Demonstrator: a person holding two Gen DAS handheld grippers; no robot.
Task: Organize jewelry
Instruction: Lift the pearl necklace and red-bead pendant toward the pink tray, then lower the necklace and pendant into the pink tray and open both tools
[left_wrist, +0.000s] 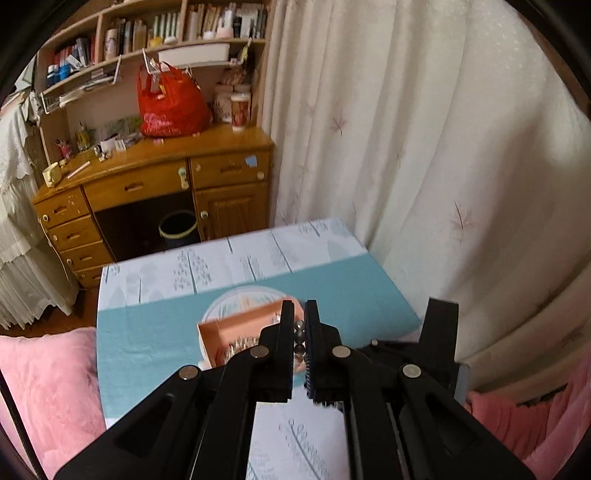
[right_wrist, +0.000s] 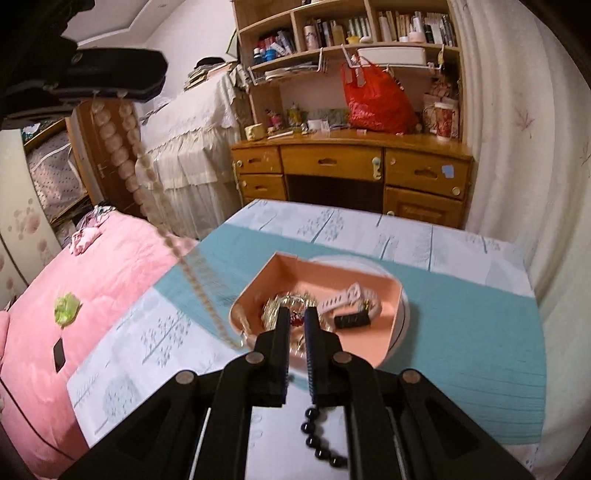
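A pink jewelry box (right_wrist: 384, 299) sits on a white round base on the blue cloth-covered table (right_wrist: 461, 325). It holds gold jewelry (right_wrist: 273, 306), a white strap (right_wrist: 343, 299) and a black clip (right_wrist: 352, 320). My left gripper (left_wrist: 300, 328) is raised high and shut on a long pale bead necklace (right_wrist: 118, 147); it shows at the top left of the right wrist view (right_wrist: 110, 79), and the necklace hangs down toward the box. My right gripper (right_wrist: 297, 317) is nearly shut with nothing between its jaws, just in front of the box. A dark bead bracelet (right_wrist: 317, 439) lies under it.
A pink bed (right_wrist: 74, 295) lies left of the table with a green object (right_wrist: 66, 308) on it. A wooden desk (right_wrist: 351, 162) with a red bag (right_wrist: 373, 99) stands behind. White curtains (left_wrist: 424, 147) hang at the right.
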